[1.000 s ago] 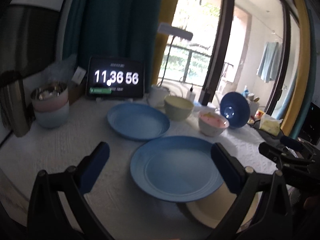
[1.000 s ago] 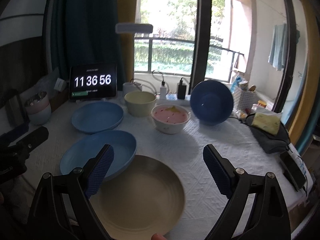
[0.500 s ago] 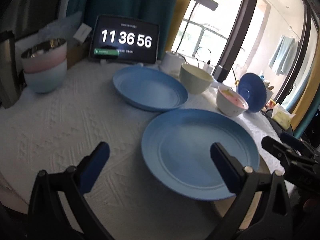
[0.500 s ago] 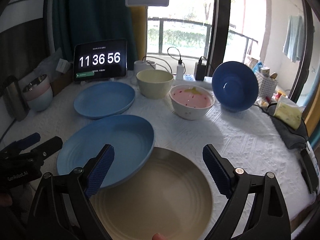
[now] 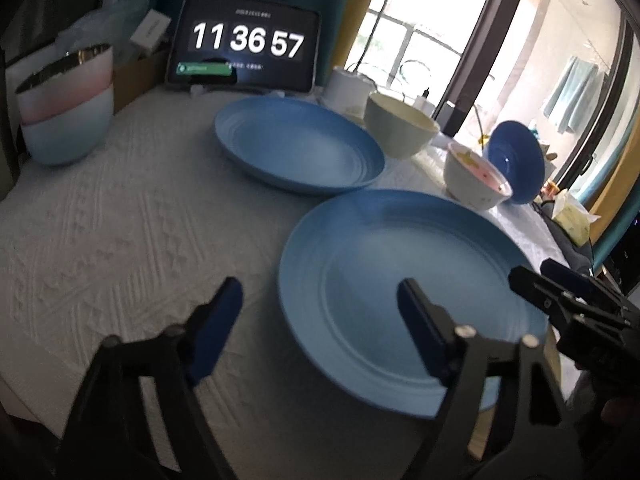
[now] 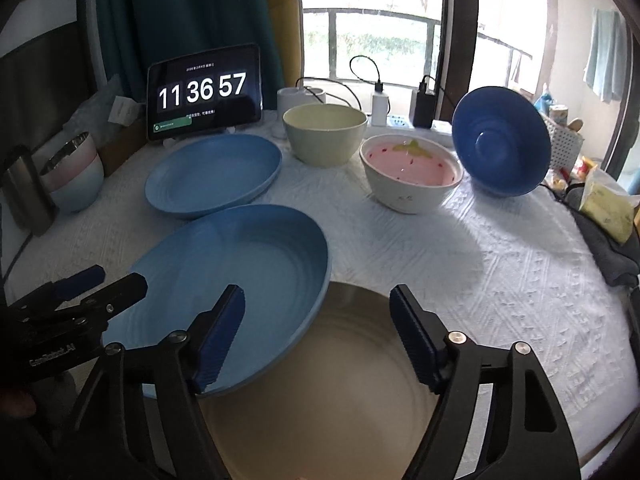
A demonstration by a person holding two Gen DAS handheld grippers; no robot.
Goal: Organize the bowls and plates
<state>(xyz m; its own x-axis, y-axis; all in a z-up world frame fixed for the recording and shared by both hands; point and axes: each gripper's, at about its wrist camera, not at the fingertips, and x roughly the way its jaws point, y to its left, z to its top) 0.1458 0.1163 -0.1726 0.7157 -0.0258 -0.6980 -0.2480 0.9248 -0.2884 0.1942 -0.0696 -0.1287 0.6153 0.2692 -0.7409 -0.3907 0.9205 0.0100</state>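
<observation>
Blue near plate (image 5: 400,280), overlapping the tan plate (image 6: 340,380), looks rigid, slick; grip its rim. Both grippers (image 5: 316,320) (image 6: 316,332) are closing, empty.

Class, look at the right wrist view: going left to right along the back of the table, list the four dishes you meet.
Far blue plate → pale green bowl → white bowl with pink inside → dark blue bowl tipped on its side.
</observation>
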